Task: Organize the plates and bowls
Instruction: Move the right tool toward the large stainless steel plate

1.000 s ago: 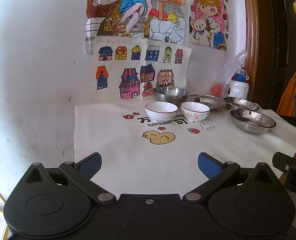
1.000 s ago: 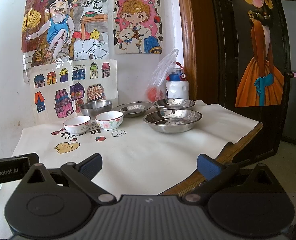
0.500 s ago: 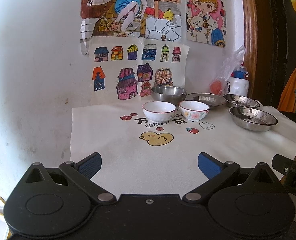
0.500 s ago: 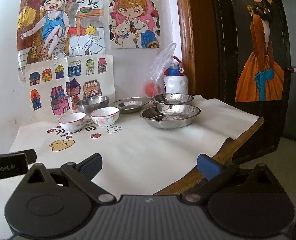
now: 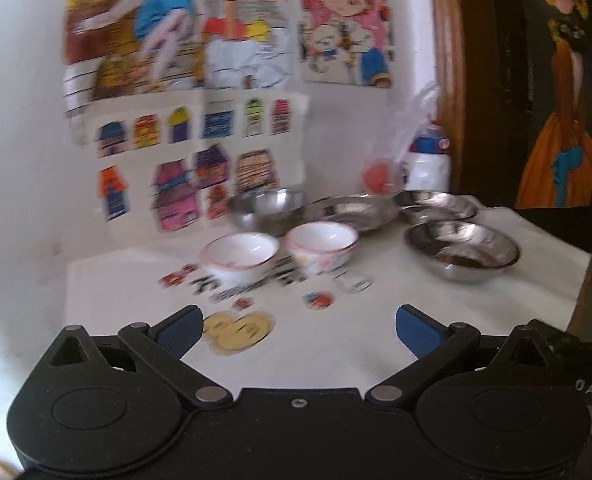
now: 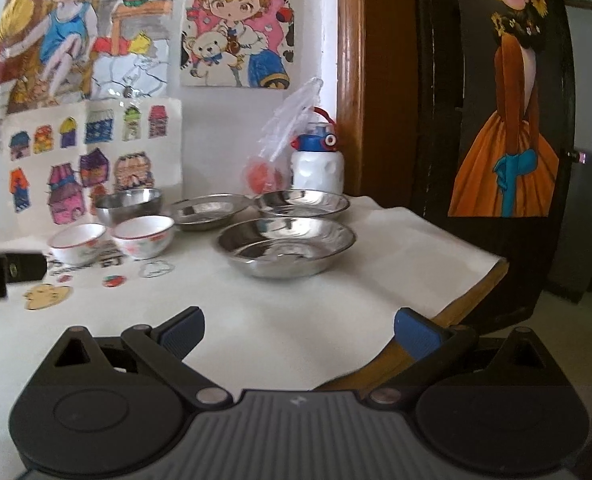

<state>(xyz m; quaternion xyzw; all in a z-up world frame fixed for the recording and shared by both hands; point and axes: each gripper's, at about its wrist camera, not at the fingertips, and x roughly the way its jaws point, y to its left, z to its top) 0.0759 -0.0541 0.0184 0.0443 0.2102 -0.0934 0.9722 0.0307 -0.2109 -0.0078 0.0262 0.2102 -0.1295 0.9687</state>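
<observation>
Bowls (image 5: 280, 248) ahead of spread left fingers (image 5: 180, 330), well apart.

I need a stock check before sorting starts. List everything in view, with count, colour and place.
Shallow steel plates: three, silver; largest nearest on the right, two behind it.
Deep steel bowl: one, silver; at the back by the wall.
Small ceramic bowls: two, white with red rims; side by side in front of the steel bowl.
Water bottle: one, white with blue lid; back corner.
Clear plastic bag: one, something red inside; beside the bottle.
Table cover: one, white with cartoon prints.
Drawings: several, coloured; on the wall.
Left gripper: black, blue pads, open, empty.
Right gripper: same, open, empty.
</observation>
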